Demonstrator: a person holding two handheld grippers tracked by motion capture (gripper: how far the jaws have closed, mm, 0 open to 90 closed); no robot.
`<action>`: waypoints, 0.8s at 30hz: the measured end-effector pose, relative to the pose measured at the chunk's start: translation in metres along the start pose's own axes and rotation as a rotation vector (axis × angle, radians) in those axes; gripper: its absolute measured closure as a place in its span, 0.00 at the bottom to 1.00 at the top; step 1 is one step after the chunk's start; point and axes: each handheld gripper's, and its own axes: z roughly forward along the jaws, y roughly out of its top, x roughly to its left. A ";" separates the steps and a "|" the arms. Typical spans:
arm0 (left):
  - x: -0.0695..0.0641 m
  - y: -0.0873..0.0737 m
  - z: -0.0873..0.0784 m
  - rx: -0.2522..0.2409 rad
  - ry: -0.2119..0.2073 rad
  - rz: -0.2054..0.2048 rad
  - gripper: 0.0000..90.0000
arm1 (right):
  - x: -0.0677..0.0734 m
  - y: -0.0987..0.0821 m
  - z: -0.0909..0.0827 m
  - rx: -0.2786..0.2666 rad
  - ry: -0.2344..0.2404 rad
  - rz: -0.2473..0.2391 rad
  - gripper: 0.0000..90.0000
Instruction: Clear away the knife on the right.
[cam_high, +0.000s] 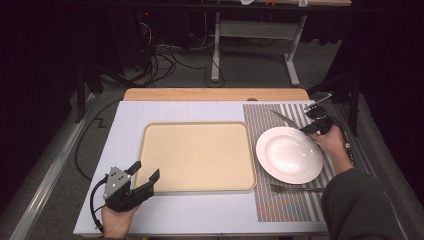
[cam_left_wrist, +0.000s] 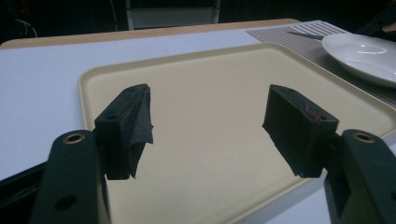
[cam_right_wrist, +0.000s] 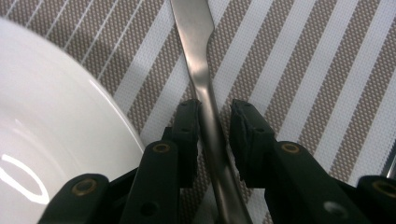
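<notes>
Right gripper view puts the knife (cam_right_wrist: 204, 79) straight up the middle between your right gripper's (cam_right_wrist: 215, 122) jaws. The left jaw lies against the handle; on the other side a thin gap shows between the handle and the right jaw, so the jaws straddle the knife without clamping it. Under it lies the striped placemat (cam_right_wrist: 299, 70), and the rim of the white plate (cam_right_wrist: 56, 121) curves in just beside the left jaw.

From the high view, your right gripper (cam_high: 306, 127) is at the far right of the table, over the placemat (cam_high: 260, 120) and just beyond the plate (cam_high: 290, 155). The knife (cam_high: 283, 118) lies slantwise on the mat behind the plate, its blade pointing toward the far left. A fork (cam_high: 295, 189) lies on the mat on your side of the plate, well apart from the knife.

Your left gripper (cam_high: 146, 174) sits at the near left corner of the tan tray (cam_high: 197, 155), jaws spread wide with nothing between them. The left gripper view confirms it: your left gripper (cam_left_wrist: 208, 123) looks over the bare tray (cam_left_wrist: 215, 74), with the plate (cam_left_wrist: 364, 56) at the far right and the white table surface (cam_left_wrist: 42, 88) around.
</notes>
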 end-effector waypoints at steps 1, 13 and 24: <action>0.000 0.000 0.000 0.000 0.000 0.000 0.37 | 0.001 0.001 0.001 -0.005 -0.001 0.003 0.82; 0.000 -0.001 -0.001 0.002 0.003 0.001 0.37 | 0.008 0.002 0.001 -0.005 -0.039 -0.018 0.89; 0.000 0.000 0.000 0.005 0.011 0.002 0.37 | 0.007 -0.003 -0.004 0.012 -0.052 -0.029 0.90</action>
